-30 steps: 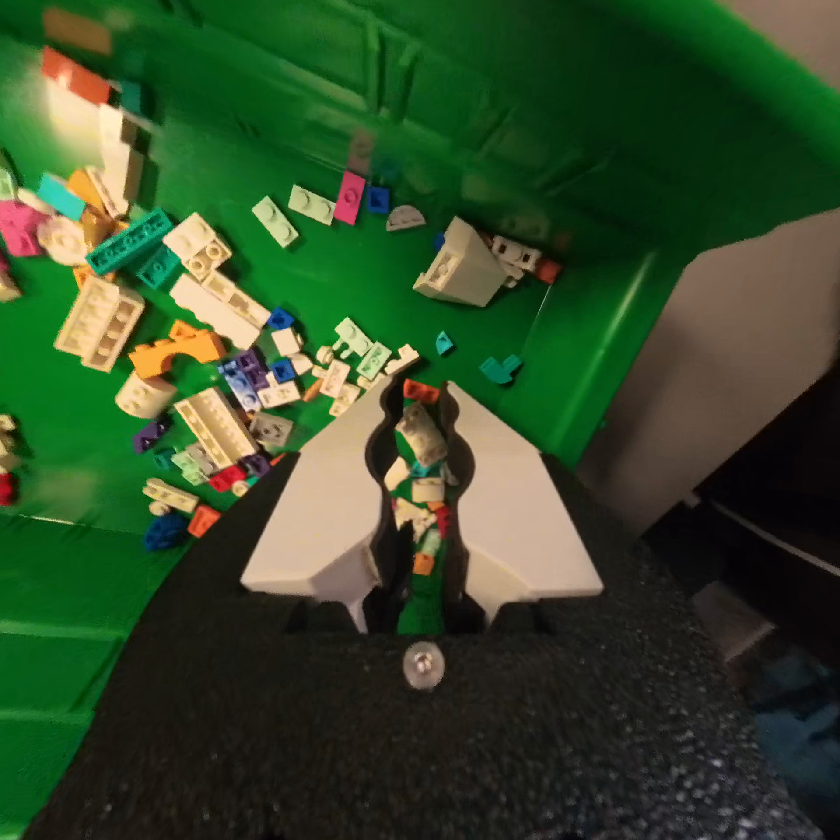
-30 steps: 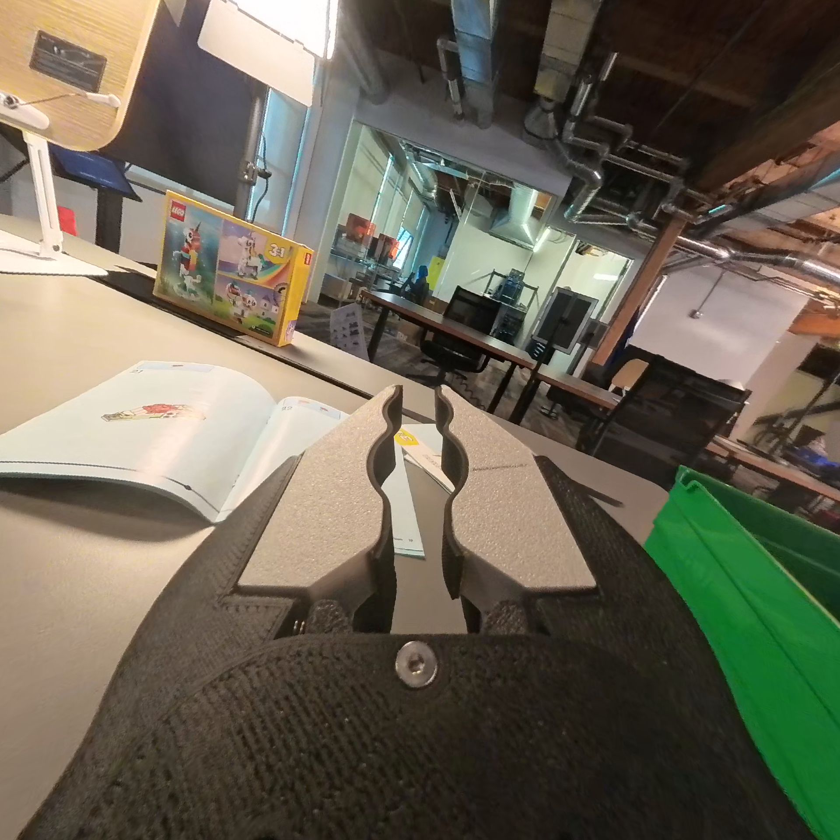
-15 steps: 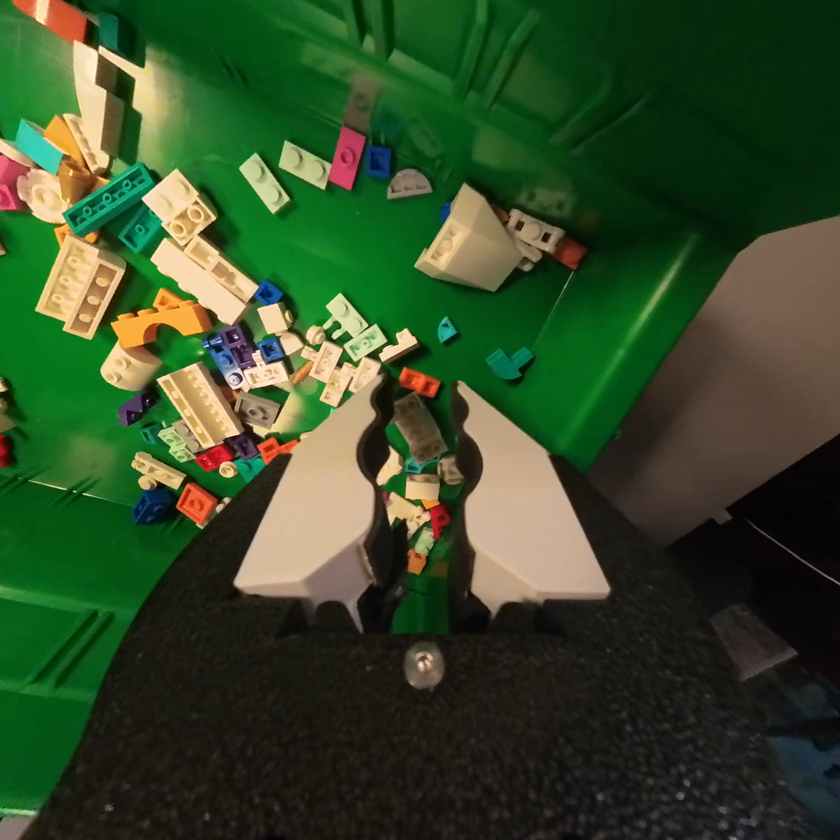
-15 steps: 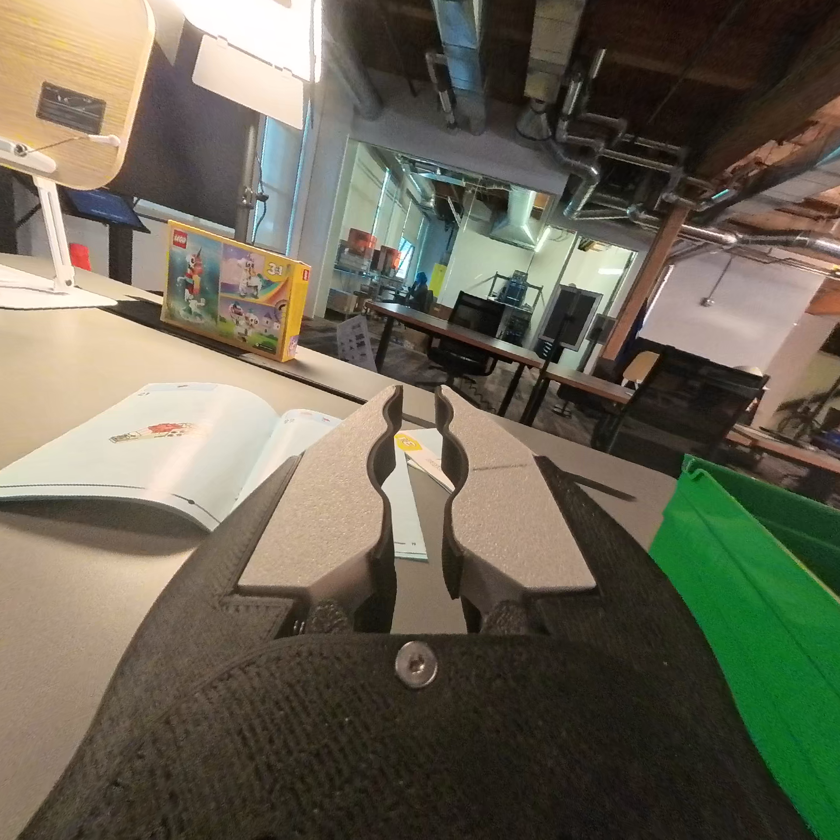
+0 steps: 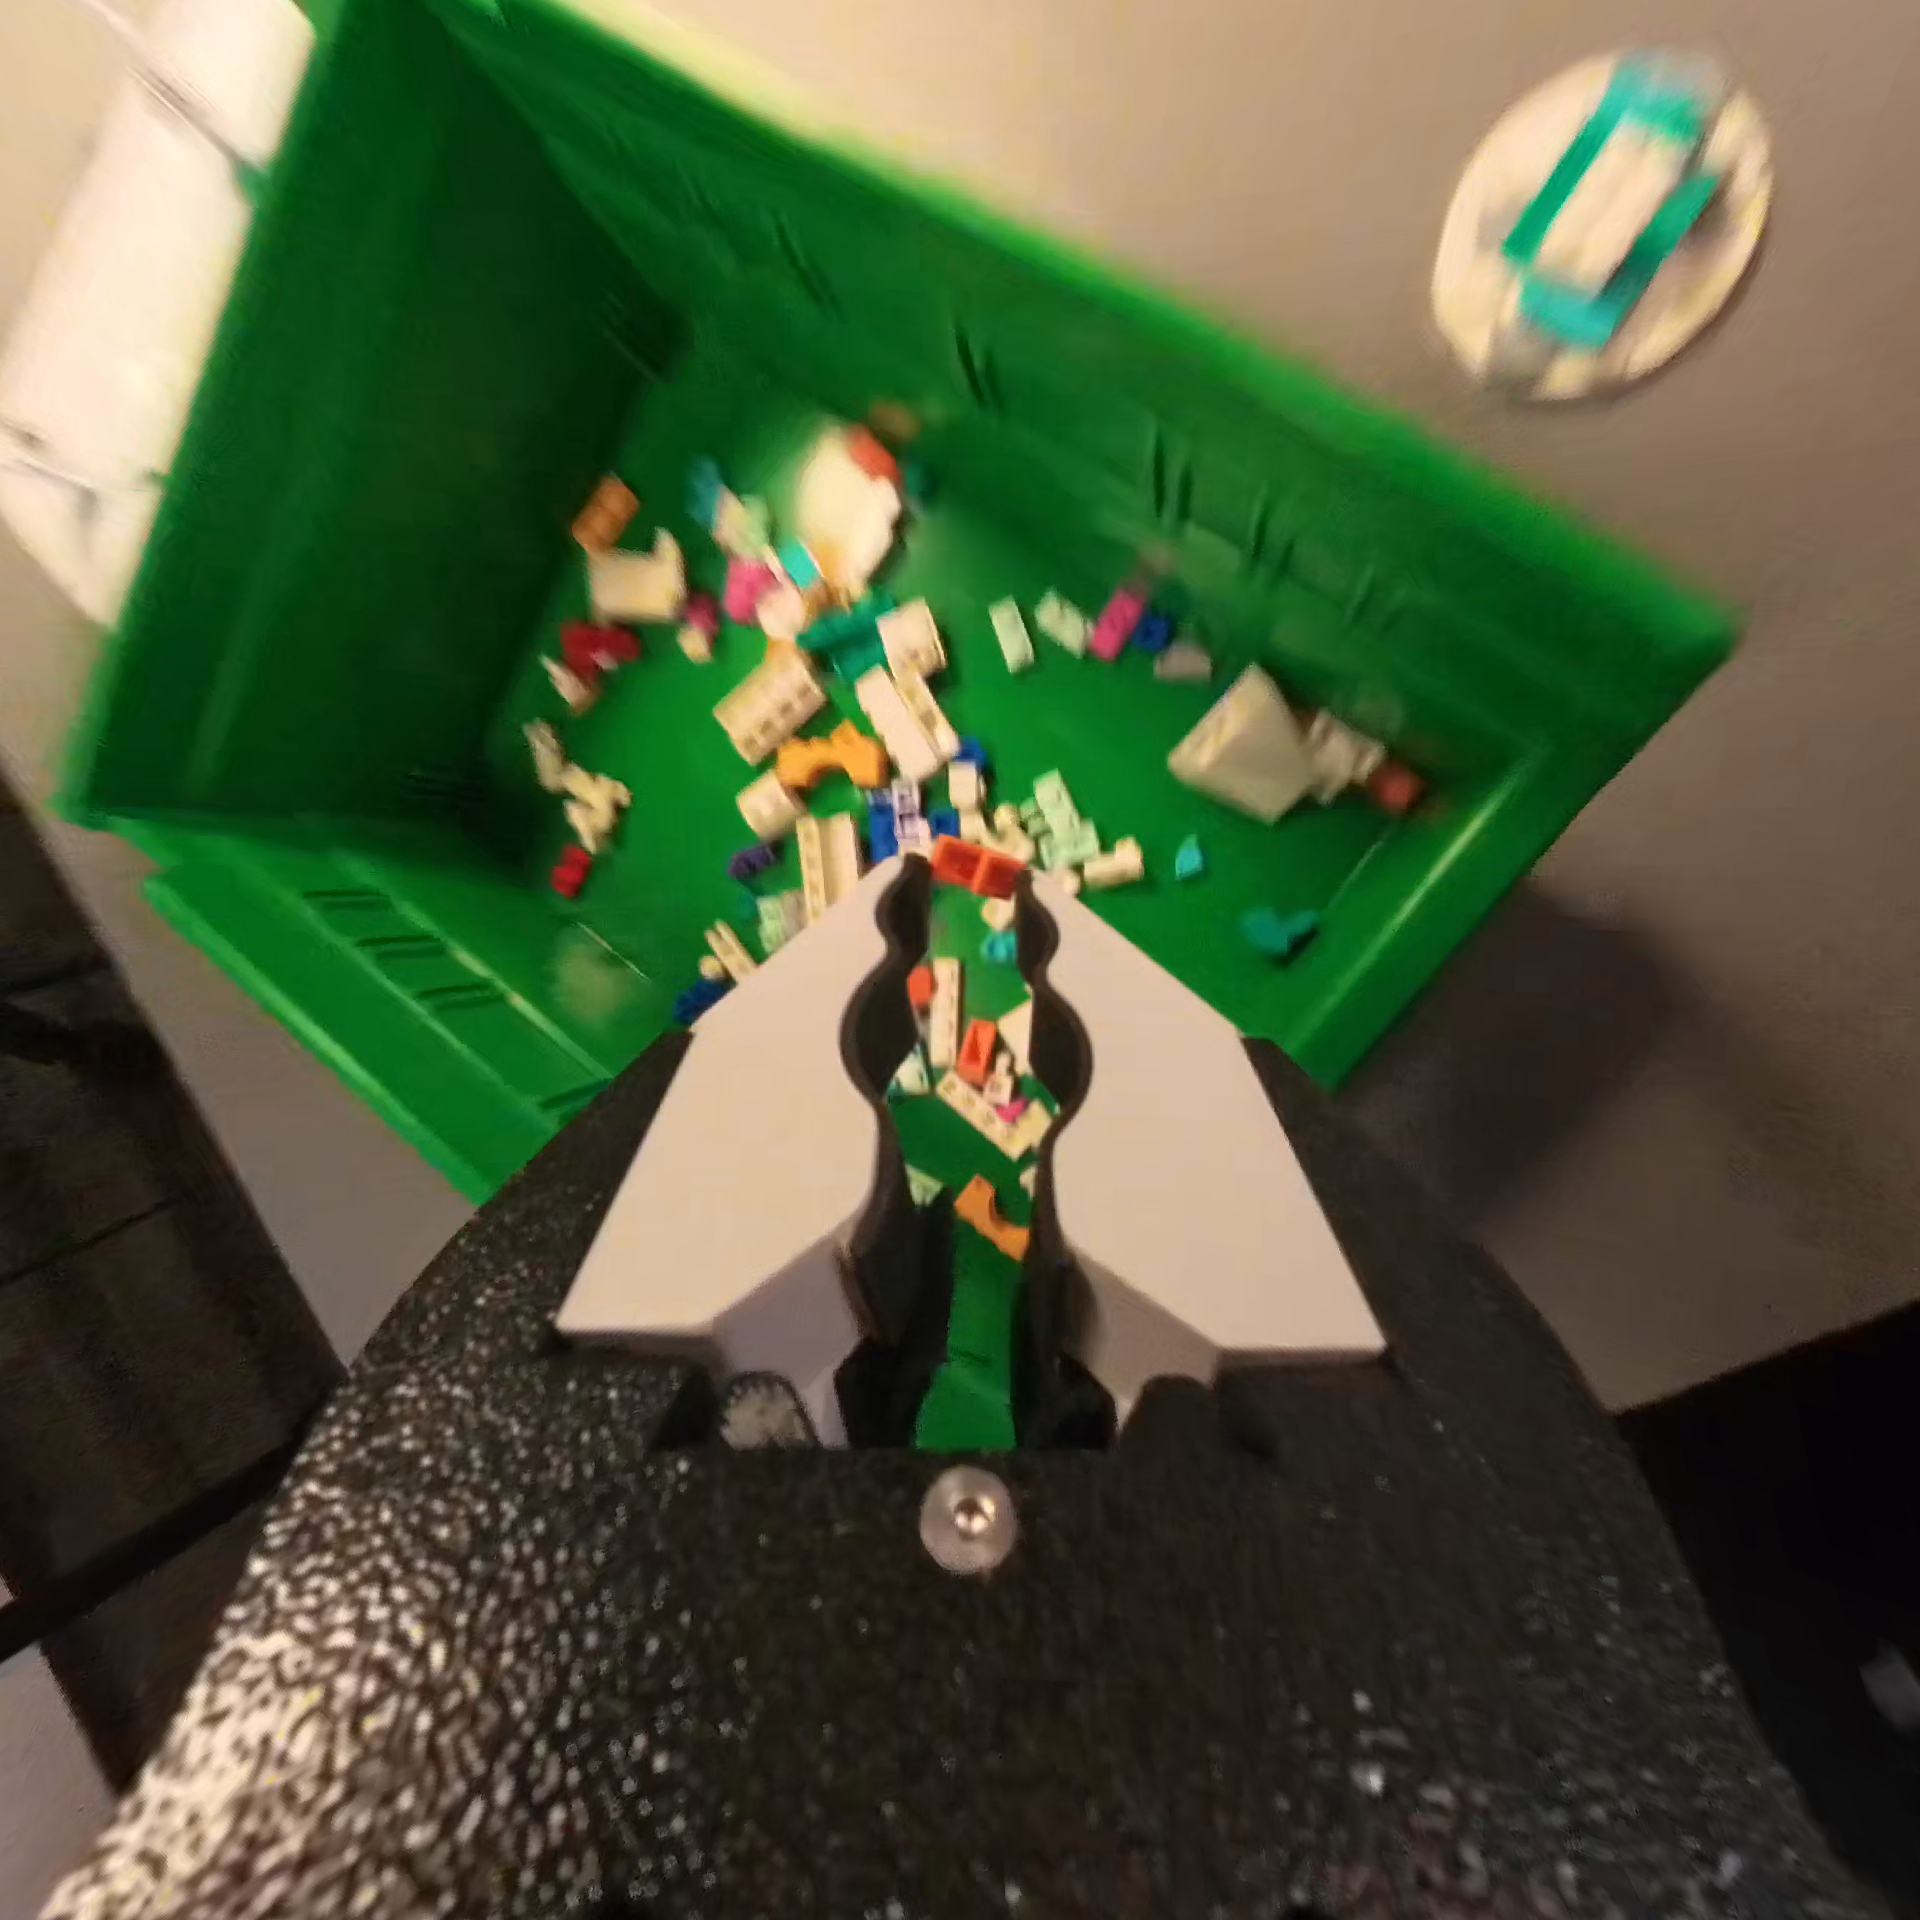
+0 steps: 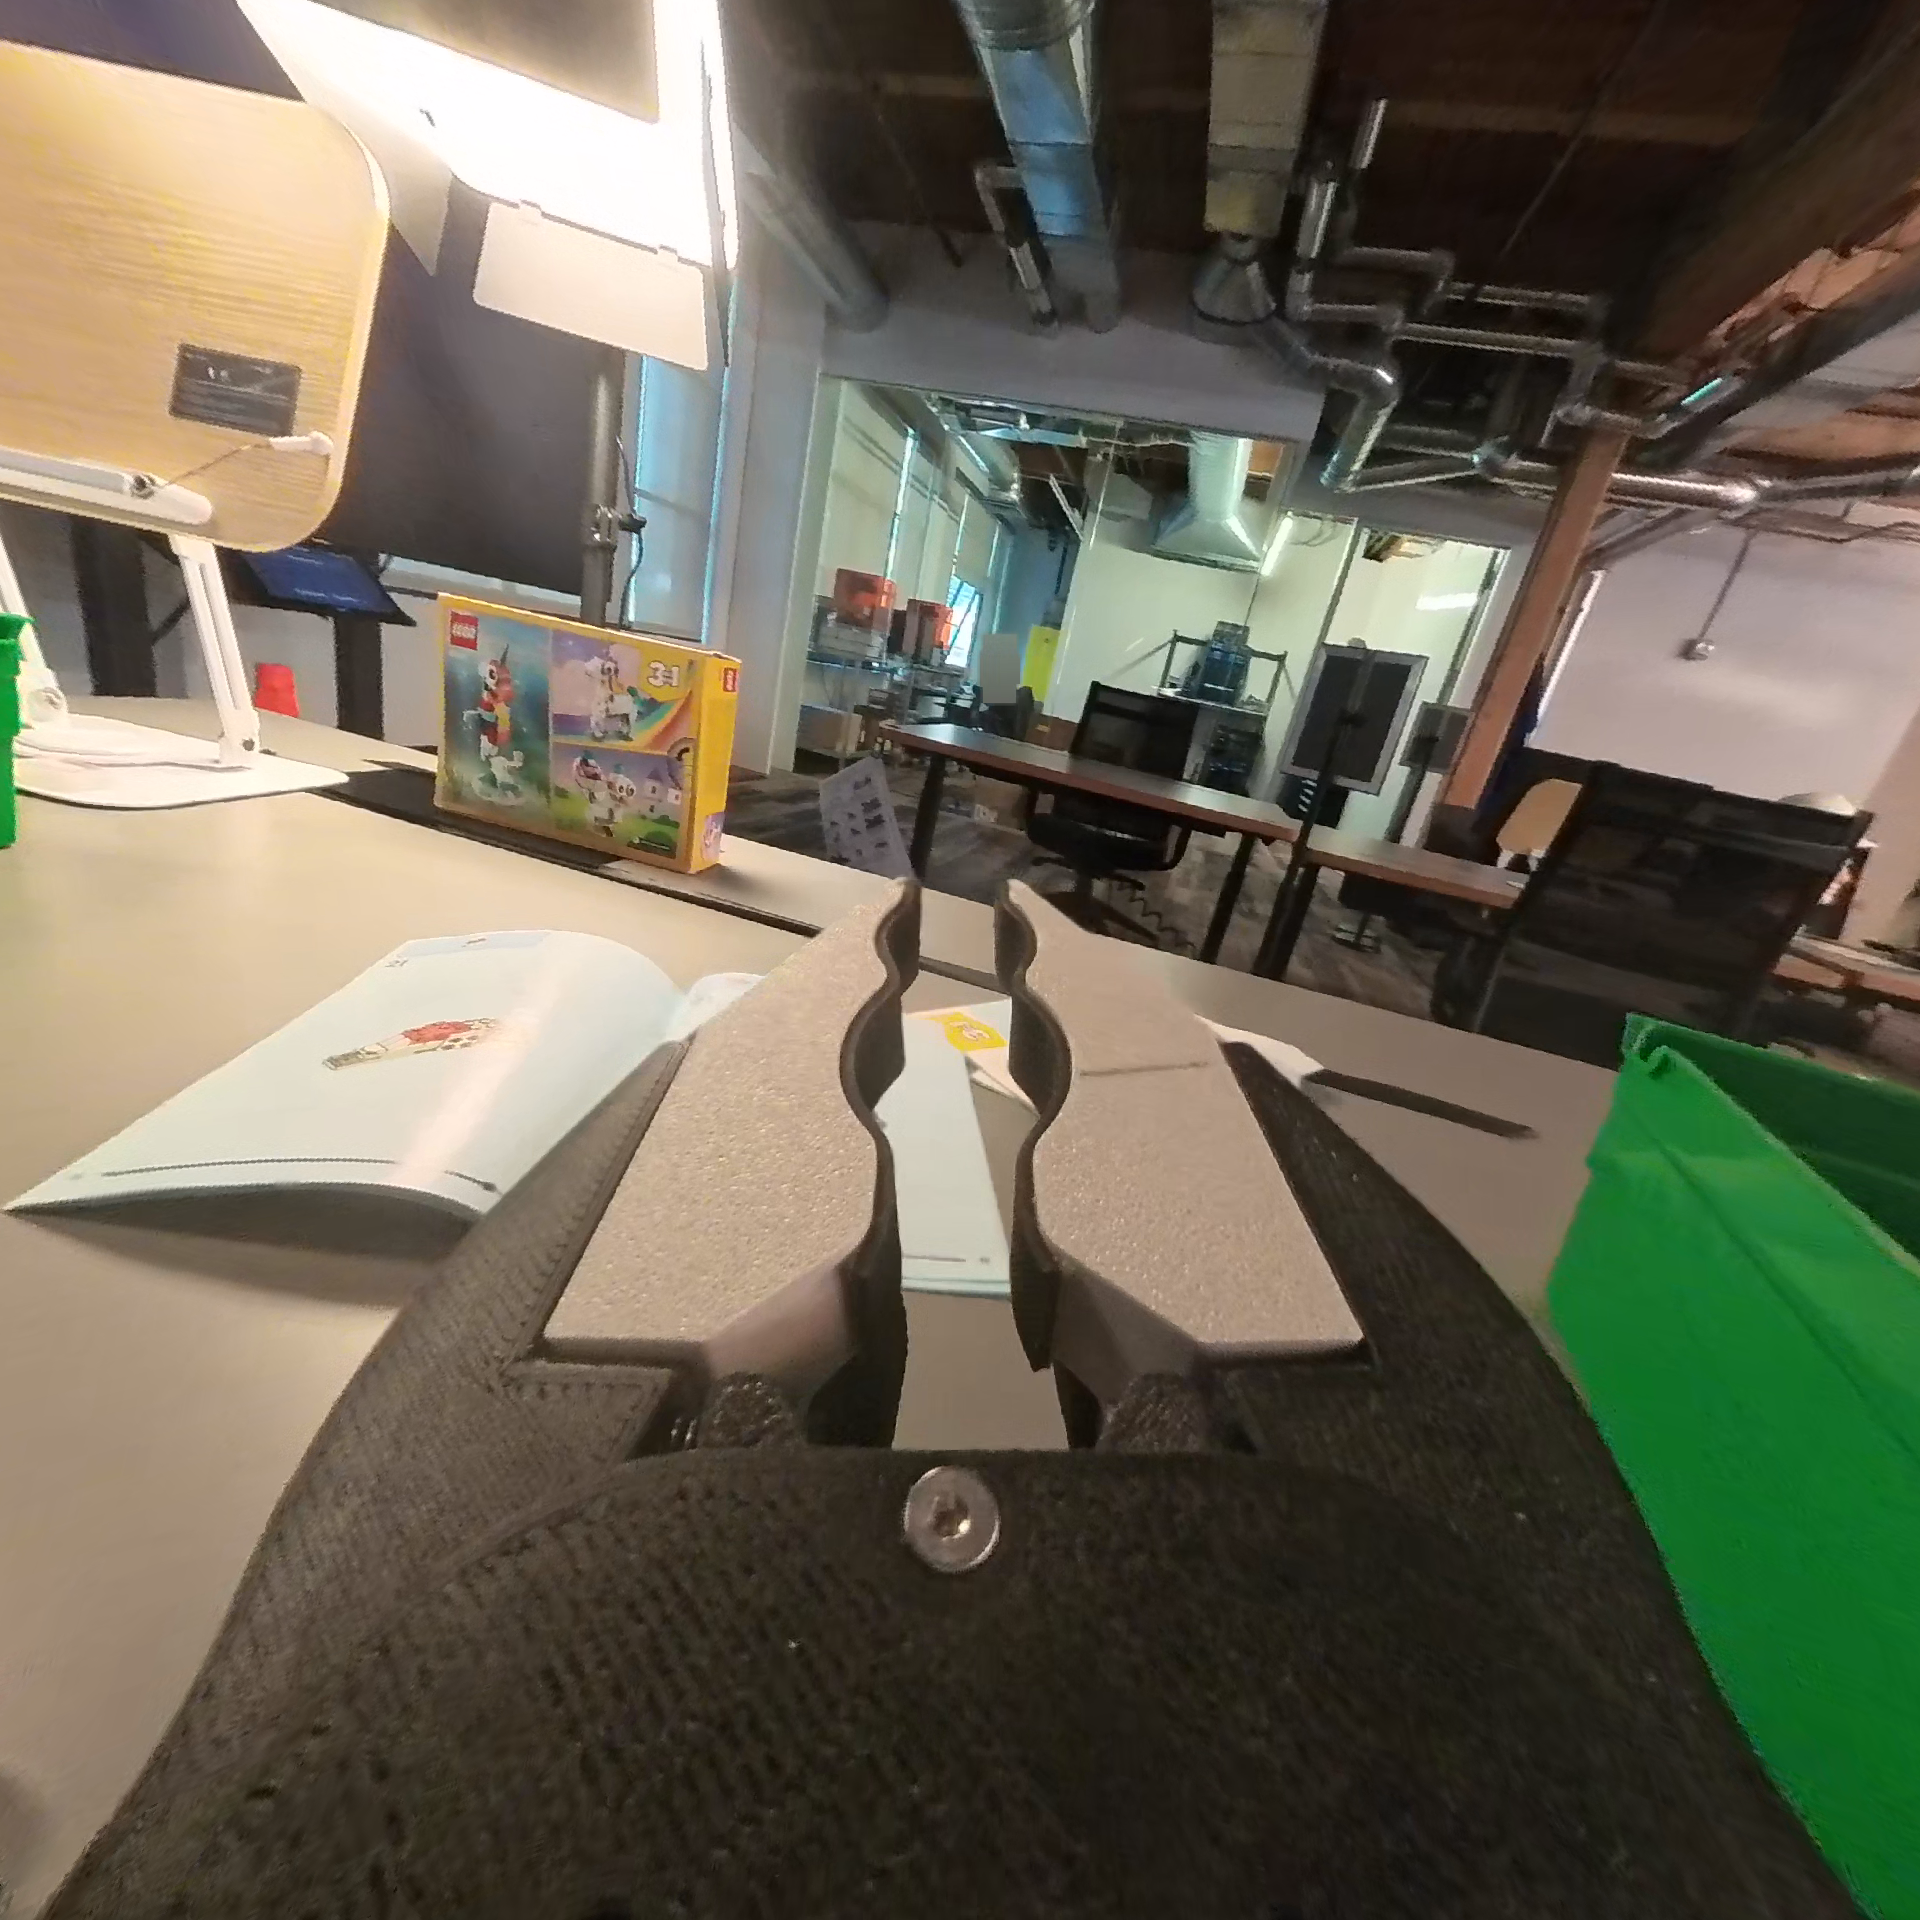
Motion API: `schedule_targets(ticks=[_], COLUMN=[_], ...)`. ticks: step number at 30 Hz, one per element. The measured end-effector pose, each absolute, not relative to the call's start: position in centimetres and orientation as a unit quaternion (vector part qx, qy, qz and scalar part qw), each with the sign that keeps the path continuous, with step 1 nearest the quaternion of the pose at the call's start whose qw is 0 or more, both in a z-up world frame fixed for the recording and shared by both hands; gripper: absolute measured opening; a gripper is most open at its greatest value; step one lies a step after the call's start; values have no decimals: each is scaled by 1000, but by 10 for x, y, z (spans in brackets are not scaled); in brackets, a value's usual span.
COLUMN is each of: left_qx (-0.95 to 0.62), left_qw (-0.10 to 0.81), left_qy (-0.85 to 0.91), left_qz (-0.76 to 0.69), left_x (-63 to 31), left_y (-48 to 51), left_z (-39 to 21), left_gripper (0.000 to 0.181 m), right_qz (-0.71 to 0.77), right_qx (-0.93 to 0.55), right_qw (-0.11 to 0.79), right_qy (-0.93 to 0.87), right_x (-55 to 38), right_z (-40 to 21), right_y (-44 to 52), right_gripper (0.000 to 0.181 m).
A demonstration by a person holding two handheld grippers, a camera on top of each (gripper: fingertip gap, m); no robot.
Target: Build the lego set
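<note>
The grey worktop (image 6: pixel 208 956) carries the green bin (image 5: pixel 436 436), loose lego pieces (image 5: pixel 831 727) strewn over its floor. At the worktop's far edge stands the set's box (image 6: pixel 587 753), an open booklet (image 6: pixel 416 1070) nearer. The left gripper (image 5: pixel 975 878) hangs above the bin, clamped on a red brick (image 5: pixel 975 864) by its very tips (it could slip if jolted). The right gripper (image 6: pixel 958 914) rests empty, fingers slightly apart. Motion blur hides the smaller pieces' shapes.
</note>
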State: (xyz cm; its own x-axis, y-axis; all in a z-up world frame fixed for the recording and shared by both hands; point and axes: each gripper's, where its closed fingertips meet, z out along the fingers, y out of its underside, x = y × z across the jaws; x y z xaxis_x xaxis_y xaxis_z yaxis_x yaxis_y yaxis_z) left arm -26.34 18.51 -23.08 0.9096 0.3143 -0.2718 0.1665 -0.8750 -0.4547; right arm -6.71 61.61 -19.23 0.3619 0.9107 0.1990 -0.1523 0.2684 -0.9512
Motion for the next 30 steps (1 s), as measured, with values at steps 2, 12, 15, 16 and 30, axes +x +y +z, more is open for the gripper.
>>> schedule_targets(ticks=[2, 12, 15, 16, 30], left_qx=[-930, -833, -814, -804, -629], left_qw=[278, 536, 574, 585, 491], left_qy=[-124, -108, -77, -71, -124], left_qz=[208, 82, -31, -83, -590], left_x=[-255, -170, -119, -102, -21], left_y=[210, 347, 394, 407, 450], left_z=[-196, -116, -128, -134, -188], left_gripper=[14, 14, 14, 14, 14], right_qz=[399, 448, 466, 478, 576], right_qx=[-461, -345, -297, -282, -60], right_qw=[680, 654, 641, 630, 539], right_qy=[-407, -502, -533, -544, -611], right_x=[-67, -75, -78, -77, -9], right_z=[-190, -190, -191, -192, -173], right_y=[615, 580, 564, 556, 445], right_gripper=[12, 16, 18, 17, 16])
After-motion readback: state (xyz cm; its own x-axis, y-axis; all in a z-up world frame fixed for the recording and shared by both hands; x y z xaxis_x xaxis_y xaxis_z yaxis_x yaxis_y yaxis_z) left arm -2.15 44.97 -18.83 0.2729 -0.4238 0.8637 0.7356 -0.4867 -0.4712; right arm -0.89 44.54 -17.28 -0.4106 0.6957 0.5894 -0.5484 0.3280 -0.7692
